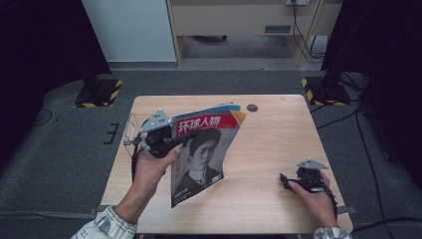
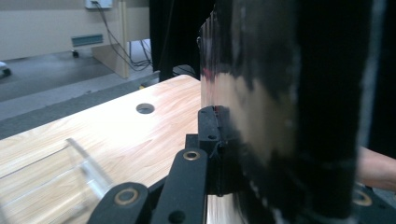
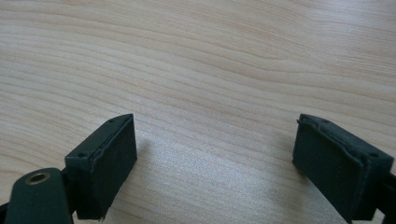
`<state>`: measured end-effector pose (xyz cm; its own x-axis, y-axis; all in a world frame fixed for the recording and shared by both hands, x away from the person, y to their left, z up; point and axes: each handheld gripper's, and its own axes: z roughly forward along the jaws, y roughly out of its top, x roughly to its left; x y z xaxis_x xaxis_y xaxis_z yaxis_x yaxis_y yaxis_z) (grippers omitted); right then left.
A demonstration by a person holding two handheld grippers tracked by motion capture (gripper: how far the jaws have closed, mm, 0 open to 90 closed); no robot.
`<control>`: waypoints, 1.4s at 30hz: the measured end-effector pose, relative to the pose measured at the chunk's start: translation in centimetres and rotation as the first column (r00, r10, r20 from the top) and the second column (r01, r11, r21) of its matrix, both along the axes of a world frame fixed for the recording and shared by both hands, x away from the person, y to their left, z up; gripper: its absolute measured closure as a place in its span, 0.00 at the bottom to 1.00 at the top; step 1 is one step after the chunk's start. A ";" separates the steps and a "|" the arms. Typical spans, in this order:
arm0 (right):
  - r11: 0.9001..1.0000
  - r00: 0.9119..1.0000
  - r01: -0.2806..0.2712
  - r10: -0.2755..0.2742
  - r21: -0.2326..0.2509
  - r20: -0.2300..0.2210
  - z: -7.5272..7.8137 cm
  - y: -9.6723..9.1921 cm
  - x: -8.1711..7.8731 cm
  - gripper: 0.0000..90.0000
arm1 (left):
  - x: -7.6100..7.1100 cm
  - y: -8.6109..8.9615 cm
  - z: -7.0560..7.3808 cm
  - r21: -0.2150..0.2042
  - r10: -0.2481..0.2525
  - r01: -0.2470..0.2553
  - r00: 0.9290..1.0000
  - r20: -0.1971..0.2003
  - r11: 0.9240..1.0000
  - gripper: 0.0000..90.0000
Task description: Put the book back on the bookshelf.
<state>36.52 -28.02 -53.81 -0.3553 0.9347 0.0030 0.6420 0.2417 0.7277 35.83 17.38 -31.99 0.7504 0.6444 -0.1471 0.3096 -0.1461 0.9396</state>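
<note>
**Q:** Table and room first, please: what do they look like?

**R:** Pale wood-grain table (image 1: pixel 268 149) with rounded corners and one round cable hole (image 1: pixel 252 107) near its far edge. It stands on grey carpet. Two dark stands rise at the far left and far right, each on a base marked with yellow and black stripes. Cream-coloured furniture and cables line the back wall. A clear plastic holder (image 1: pixel 130 128) sits at the table's left edge.

**Q:** And the thing being handled?

**R:** A magazine (image 1: pixel 201 159), lifted off the table and held roughly upright, tilted, over the left half of the surface. Its cover has a red band with white Chinese characters above a black-and-white portrait. The pages fan apart a little at the top, and the lower corner hangs near the front edge.

**Q:** How is it gripped?

**R:** The left gripper (image 1: pixel 171 142) is clamped on the magazine's left edge; in the left gripper view its black jaws press against the glossy cover. The right gripper (image 1: pixel 284 180) rests low over the right side of the table, well apart from the magazine, its jaws spread wide with bare wood between them.

**Q:** Counts?

**R:** One magazine, one plastic holder, one table, two grippers, two stands.
</note>
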 end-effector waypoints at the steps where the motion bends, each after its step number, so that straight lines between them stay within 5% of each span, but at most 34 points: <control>1: 1.000 1.000 0.000 0.000 0.000 0.000 0.0 0.0 0.0 0.15 | -0.2 0.4 0.1 0.003 0.007 -0.007 1.000 0.000 1.000 0.96; 13: 1.000 1.000 0.002 -0.002 0.001 0.000 0.0 0.0 0.0 0.15 | -0.5 4.1 0.0 -0.006 0.067 -0.067 0.998 0.000 0.998 0.96; 42: 1.000 1.000 0.001 -0.001 0.001 0.000 0.0 0.0 0.0 0.15 | -1.4 8.2 0.2 -0.017 0.144 -0.144 0.989 0.012 0.989 0.96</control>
